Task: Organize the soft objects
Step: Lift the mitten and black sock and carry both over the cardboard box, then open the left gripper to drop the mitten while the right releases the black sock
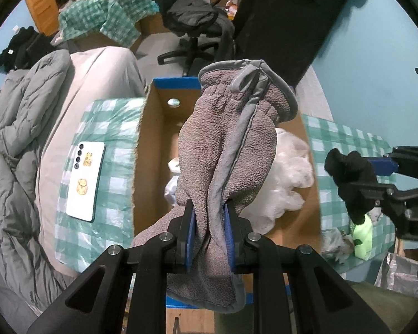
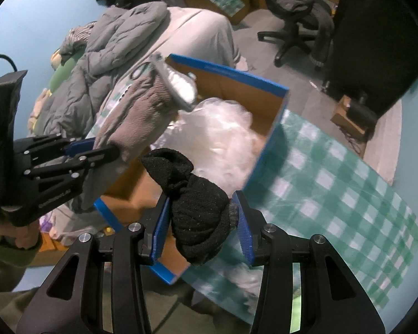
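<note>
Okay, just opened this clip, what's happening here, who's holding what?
A person is tidying soft items with a handheld gripper in each hand. The left gripper is shut on a grey fleece mitten, the right gripper on a balled-up black sock. Both hang over an open cardboard box with blue edging that already holds crumpled white plastic. Neither item has been dropped in yet. A white phone lies on the checked cloth beside the box.

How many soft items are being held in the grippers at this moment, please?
2: a grey fleece mitten clamped in the left gripper, and a black sock bundle in the right gripper, both above the cardboard box.
</note>
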Demonstrator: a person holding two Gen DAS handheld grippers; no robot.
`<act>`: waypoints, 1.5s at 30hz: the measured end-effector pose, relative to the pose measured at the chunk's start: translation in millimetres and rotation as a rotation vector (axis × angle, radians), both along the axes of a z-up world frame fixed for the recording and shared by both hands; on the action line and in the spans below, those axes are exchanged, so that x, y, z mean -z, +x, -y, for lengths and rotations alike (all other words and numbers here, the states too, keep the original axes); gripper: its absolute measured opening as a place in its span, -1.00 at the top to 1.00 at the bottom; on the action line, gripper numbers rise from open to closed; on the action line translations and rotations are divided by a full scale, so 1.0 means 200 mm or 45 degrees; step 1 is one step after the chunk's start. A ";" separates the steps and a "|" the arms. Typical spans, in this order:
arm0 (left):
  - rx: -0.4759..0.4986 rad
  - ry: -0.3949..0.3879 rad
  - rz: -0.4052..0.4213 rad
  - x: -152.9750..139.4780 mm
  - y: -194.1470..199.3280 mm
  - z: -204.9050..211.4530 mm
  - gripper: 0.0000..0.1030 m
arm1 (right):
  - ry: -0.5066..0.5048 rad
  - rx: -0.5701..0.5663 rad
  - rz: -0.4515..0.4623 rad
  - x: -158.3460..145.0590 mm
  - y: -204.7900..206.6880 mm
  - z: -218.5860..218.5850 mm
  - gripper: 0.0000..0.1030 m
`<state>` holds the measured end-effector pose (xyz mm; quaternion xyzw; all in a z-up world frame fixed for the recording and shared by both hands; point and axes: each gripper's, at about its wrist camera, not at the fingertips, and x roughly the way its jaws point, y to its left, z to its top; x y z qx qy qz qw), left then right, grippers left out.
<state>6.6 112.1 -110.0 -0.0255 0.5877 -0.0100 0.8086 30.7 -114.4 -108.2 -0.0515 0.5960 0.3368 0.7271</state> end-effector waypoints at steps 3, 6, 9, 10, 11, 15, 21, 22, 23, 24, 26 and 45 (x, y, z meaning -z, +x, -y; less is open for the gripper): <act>-0.019 -0.008 -0.019 0.03 0.00 -0.04 0.64 | -0.003 -0.011 -0.031 0.05 0.00 -0.07 0.15; -0.039 -0.021 -0.042 0.07 0.01 -0.07 0.60 | -0.008 -0.021 -0.063 0.08 0.00 -0.12 0.15; -0.054 -0.030 -0.064 0.11 0.02 -0.09 0.47 | -0.023 -0.044 -0.086 0.11 -0.02 -0.16 0.14; -0.056 -0.029 -0.063 0.11 0.02 -0.09 0.39 | -0.028 -0.053 -0.093 0.11 -0.03 -0.18 0.11; -0.057 -0.030 -0.061 0.11 0.02 -0.09 0.28 | -0.031 -0.058 -0.096 0.12 -0.03 -0.19 0.10; -0.058 -0.014 -0.052 0.10 0.01 -0.09 0.10 | -0.052 -0.052 -0.088 0.12 -0.05 -0.20 -0.04; -0.074 0.012 -0.061 0.07 0.00 -0.09 0.02 | -0.056 -0.036 -0.036 0.08 -0.04 -0.18 -0.34; -0.080 0.012 -0.061 0.06 -0.01 -0.09 -0.01 | -0.054 -0.025 -0.032 0.07 -0.03 -0.17 -0.34; -0.084 0.010 -0.064 0.06 -0.02 -0.09 -0.11 | -0.054 -0.020 -0.030 0.07 -0.03 -0.16 -0.35; -0.088 0.007 -0.062 0.05 -0.02 -0.09 -0.15 | -0.054 -0.012 -0.027 0.06 -0.02 -0.14 -0.35; -0.090 0.010 -0.045 0.02 -0.04 -0.08 -0.26 | -0.054 0.001 -0.025 0.06 -0.01 -0.12 -0.36; -0.059 0.018 -0.015 -0.09 -0.09 0.12 -0.53 | -0.036 0.092 0.007 -0.02 -0.02 0.14 -0.36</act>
